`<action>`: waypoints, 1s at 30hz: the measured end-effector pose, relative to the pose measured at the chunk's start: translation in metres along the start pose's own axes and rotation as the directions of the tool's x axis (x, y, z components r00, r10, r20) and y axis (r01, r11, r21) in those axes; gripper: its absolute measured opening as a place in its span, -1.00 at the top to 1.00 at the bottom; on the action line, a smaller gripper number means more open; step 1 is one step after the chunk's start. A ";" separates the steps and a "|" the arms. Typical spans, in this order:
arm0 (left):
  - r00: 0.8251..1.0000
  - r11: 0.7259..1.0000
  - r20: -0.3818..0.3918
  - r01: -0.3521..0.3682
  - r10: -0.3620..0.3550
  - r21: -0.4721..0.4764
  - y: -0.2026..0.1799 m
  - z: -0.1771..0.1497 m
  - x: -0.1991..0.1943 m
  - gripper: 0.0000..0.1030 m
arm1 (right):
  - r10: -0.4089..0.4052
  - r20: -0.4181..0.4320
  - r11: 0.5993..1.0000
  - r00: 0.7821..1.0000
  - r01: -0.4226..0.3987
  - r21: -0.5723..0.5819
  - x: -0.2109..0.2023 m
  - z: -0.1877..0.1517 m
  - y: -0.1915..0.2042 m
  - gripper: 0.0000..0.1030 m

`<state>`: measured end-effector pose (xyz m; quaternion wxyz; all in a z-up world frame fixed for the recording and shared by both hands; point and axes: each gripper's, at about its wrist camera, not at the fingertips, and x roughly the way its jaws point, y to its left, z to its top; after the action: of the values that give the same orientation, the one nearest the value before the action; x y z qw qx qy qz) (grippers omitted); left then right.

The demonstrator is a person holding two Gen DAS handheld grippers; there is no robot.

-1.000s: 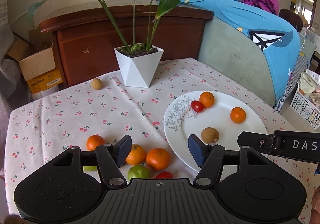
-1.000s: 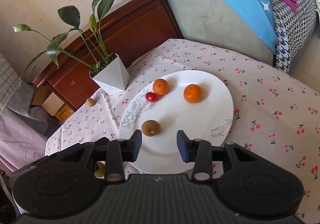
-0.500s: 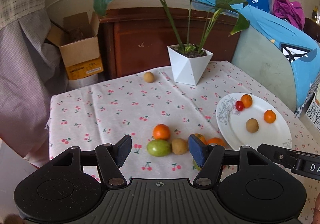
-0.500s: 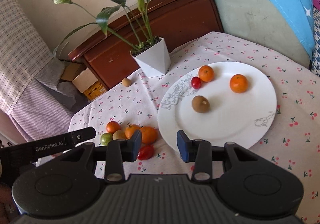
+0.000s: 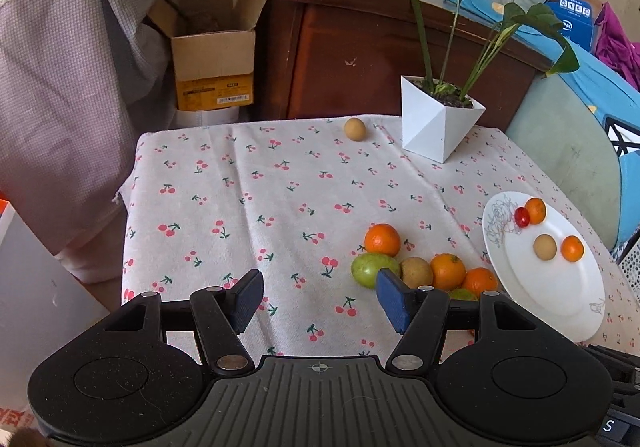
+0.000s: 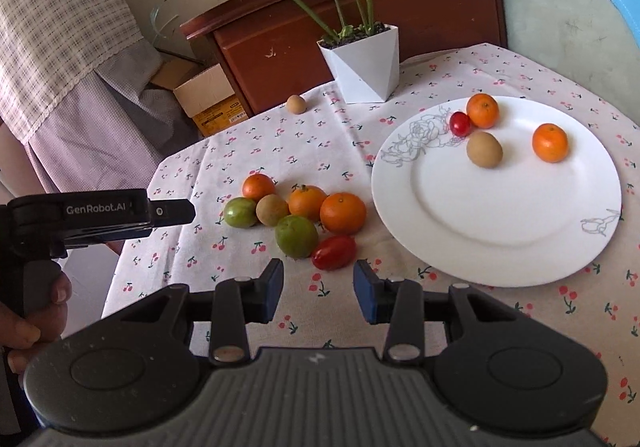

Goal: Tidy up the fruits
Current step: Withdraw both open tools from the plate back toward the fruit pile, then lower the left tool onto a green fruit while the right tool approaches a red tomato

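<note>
A white plate (image 6: 500, 215) on the cherry-print cloth holds two oranges, a cherry tomato (image 6: 459, 123) and a brown fruit (image 6: 484, 149). It also shows in the left wrist view (image 5: 532, 287). Left of the plate lies a cluster of several fruits: oranges (image 6: 343, 213), green fruits (image 6: 297, 236), a brown one and a red tomato (image 6: 334, 252). My right gripper (image 6: 318, 289) is open and empty, just in front of the tomato. My left gripper (image 5: 316, 299) is open and empty, left of the cluster (image 5: 382, 240).
A white faceted pot with a plant (image 6: 366, 65) stands at the back of the table, with a lone brown fruit (image 6: 296, 103) to its left. A wooden cabinet, a cardboard box (image 5: 214, 59) and a blue-covered sofa lie beyond the table edges.
Both grippers have pulled back and swung left. The fruit cluster now sits ahead of the right gripper and to the right of the left one. Both stayed open.
</note>
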<state>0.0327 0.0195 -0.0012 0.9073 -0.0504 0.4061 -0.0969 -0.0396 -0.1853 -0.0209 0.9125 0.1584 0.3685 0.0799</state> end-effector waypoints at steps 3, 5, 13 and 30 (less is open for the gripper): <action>1.000 1.000 -0.006 0.005 -0.005 -0.002 0.000 -0.003 0.004 -0.20 | -0.013 -0.002 1.000 1.000 0.013 0.002 0.005 0.000 0.000 0.22; 1.000 1.000 -0.017 0.011 -0.011 0.004 -0.001 -0.005 0.007 -0.20 | -0.013 -0.003 1.000 1.000 0.013 0.003 0.008 0.000 0.000 0.23; 1.000 0.999 -0.002 0.018 -0.018 0.034 -0.008 -0.008 0.014 -0.18 | -0.042 0.000 0.999 0.999 0.042 -0.033 0.020 -0.001 0.004 0.23; 0.997 0.997 0.010 0.075 -0.076 0.010 -0.018 -0.010 0.036 -0.13 | -0.076 0.029 0.995 0.997 0.078 -0.065 0.027 0.001 0.005 0.50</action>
<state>0.0463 -0.0063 -0.0305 0.9053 -0.0617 0.3986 -0.1329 -0.0194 -0.1733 -0.0359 0.9244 0.1150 0.3596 0.0547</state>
